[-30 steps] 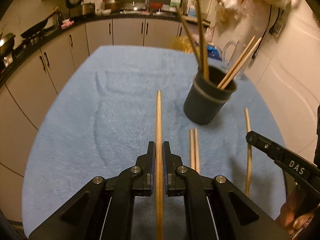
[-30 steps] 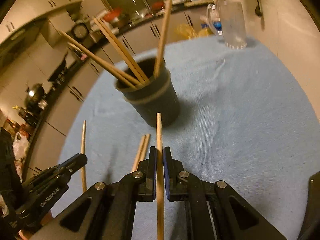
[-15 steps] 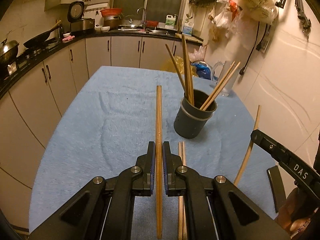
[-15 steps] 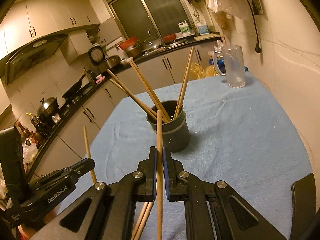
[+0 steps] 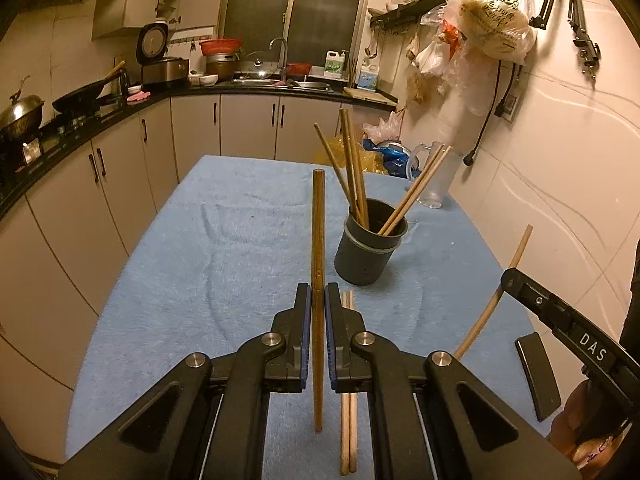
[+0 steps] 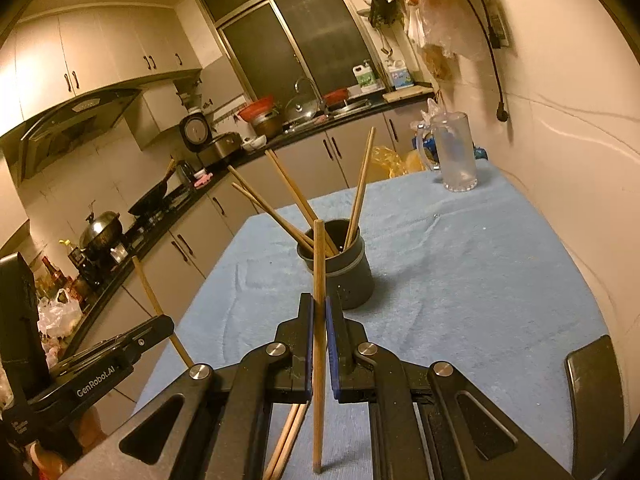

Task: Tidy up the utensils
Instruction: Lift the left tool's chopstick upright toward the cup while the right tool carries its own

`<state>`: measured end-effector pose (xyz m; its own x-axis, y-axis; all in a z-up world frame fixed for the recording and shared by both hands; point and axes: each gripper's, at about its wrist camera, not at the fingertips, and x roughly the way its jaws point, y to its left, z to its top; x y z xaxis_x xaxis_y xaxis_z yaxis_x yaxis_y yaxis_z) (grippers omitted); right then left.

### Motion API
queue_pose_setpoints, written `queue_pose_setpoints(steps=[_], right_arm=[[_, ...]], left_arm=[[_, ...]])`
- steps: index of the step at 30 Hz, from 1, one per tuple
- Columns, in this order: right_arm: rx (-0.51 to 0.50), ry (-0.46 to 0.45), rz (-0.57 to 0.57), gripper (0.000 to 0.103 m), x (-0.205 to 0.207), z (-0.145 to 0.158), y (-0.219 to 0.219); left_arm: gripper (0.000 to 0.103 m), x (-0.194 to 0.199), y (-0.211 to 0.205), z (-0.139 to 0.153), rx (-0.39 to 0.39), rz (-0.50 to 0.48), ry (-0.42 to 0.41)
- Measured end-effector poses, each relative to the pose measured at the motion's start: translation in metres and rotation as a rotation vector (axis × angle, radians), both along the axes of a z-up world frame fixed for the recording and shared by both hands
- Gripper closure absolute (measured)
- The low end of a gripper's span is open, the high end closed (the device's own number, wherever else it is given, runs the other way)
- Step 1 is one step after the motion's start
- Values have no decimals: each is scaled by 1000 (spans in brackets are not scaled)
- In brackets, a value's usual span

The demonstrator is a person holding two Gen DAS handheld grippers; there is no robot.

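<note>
In the left wrist view my left gripper (image 5: 318,292) is shut on a dark wooden chopstick (image 5: 318,232), held above the blue cloth (image 5: 192,280). A dark cup (image 5: 366,258) with several chopsticks stands just ahead and to the right. A pair of chopsticks (image 5: 347,408) lies on the cloth below the jaws. My right gripper (image 6: 319,308) is shut on a lighter chopstick (image 6: 319,256), with the cup (image 6: 346,280) straight ahead. Each gripper shows at the edge of the other's view: the right gripper (image 5: 510,280) and the left gripper (image 6: 164,324).
A glass mug (image 6: 456,160) stands at the far right corner of the table, near the wall. A flat black object (image 5: 536,372) lies at the table's near right edge. Kitchen cabinets run along the left, and the counter at the back is cluttered.
Both grippers have risen and drawn back from the cup with their chopsticks still clamped. The cup now looks smaller and farther off, and more of the kitchen shows.
</note>
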<state>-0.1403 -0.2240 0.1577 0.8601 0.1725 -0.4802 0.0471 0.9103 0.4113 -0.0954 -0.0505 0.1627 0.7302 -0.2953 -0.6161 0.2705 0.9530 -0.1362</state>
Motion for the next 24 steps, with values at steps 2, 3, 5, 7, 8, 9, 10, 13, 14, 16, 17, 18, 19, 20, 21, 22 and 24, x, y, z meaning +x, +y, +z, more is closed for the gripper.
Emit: queue_pose_setpoints(steps=[2, 3, 5, 7, 8, 9, 10, 13, 14, 16, 17, 18, 19, 20, 21, 22, 24], right_arm=[[7, -14, -5, 96, -7, 3, -2], [8, -21, -7, 96, -10, 5, -3], [6, -33, -14, 96, -16, 7, -5], [15, -40, -20, 96, -19, 9, -8], [17, -44, -25, 96, -22, 10, -9], [18, -47, -28, 96, -24, 11, -10], [19, -49, -31, 96, -25, 11, -11], [23, -54, -40, 96, -28, 12, -15], [24, -55, -42, 96, -28, 12, -16], [31, -54, -45, 96, -28, 12, -18], [32, -55, -43, 96, -27, 13, -18], [30, -55, -41, 96, -27, 13, -18], [29, -56, -41, 96, -27, 13, -18], [33, -55, -41, 96, -27, 13, -18], [35, -54, -40, 96, -26, 14, -19], [35, -55, -39, 96, -25, 15, -19], [31, -55, -42, 96, -24, 15, -20]], left_arm=[[97, -4, 0, 4, -2, -2, -8], [97, -6, -1, 5, 0, 1, -13], [97, -9, -1, 8, -1, 3, -17], [97, -12, -1, 11, -3, 0, -22], [97, -13, -1, 13, -2, -1, -27], [97, -15, -2, 14, -2, -2, -32], [97, -16, -2, 15, -2, -6, -34], [97, -19, -4, 19, -6, -16, -43], [97, -20, -4, 20, -6, -18, -45], [97, -20, -4, 22, -9, -25, -49], [97, -20, -4, 22, -9, -26, -50], [97, -20, -4, 23, -10, -27, -50], [97, -20, -4, 23, -13, -29, -50], [97, -19, -3, 24, -16, -31, -50], [97, -18, -4, 25, -16, -33, -52], [97, -17, -4, 26, -16, -34, -53], [97, -15, -5, 28, -15, -41, -55]])
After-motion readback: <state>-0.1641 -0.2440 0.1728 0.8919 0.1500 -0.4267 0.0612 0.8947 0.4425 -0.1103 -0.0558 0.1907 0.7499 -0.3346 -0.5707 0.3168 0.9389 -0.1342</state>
